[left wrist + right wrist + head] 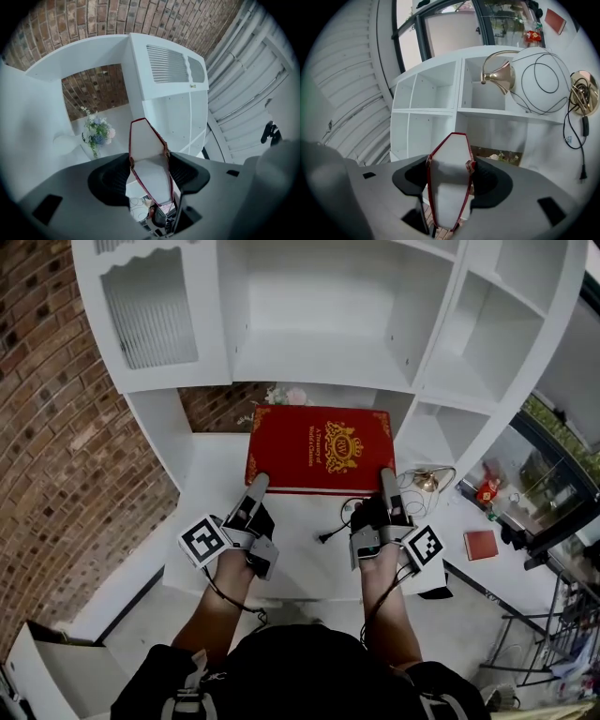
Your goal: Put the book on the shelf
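Gold print on the red book seems to read "World Classics".

At the left of the head view I see a brick wall. In the upper middle there is a small bunch of flowers, pink and white; the left gripper view shows also blue ones, with bricks behind them. Right of the middle is a lamp with brass parts and a clear globe, and a black cable near it. Further right lies 1 small red notebook.
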Tool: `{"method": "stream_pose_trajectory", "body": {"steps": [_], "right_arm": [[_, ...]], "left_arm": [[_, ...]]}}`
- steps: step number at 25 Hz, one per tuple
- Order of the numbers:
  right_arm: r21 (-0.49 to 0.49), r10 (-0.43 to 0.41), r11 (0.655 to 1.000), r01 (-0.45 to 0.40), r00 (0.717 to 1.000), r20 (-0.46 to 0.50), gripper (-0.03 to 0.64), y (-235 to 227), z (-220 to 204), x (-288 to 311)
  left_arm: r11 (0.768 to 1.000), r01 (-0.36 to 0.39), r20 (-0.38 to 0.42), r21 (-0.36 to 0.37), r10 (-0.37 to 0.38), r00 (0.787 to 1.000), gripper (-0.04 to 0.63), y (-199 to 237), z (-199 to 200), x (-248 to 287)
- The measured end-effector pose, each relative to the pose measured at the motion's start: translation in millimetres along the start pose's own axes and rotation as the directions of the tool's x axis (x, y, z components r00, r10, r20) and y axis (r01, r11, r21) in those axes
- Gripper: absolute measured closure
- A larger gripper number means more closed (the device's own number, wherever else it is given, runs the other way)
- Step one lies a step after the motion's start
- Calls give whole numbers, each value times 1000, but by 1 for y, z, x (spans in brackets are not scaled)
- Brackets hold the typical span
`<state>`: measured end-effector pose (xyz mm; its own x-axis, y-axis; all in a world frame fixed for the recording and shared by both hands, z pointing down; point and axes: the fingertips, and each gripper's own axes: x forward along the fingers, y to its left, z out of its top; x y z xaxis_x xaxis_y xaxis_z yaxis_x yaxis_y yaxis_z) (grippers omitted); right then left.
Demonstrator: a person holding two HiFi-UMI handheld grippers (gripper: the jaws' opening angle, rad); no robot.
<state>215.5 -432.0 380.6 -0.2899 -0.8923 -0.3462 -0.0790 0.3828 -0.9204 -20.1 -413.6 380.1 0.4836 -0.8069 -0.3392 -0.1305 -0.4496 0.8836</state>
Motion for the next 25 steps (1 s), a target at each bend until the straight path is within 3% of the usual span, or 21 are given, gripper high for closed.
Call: {"method": "stream_pose_trajectory", "body": {"steps": [11,25], "right_arm": [[-19,121,992,-122,992,-20,345,29,6,26],[-17,144,989,-144,990,-3,344,38,19,85]], "left_arm": [[998,40,32,56,-42,999,322,-23,18,19],[989,82,49,119,-88,995,319,-34,51,61]]}}
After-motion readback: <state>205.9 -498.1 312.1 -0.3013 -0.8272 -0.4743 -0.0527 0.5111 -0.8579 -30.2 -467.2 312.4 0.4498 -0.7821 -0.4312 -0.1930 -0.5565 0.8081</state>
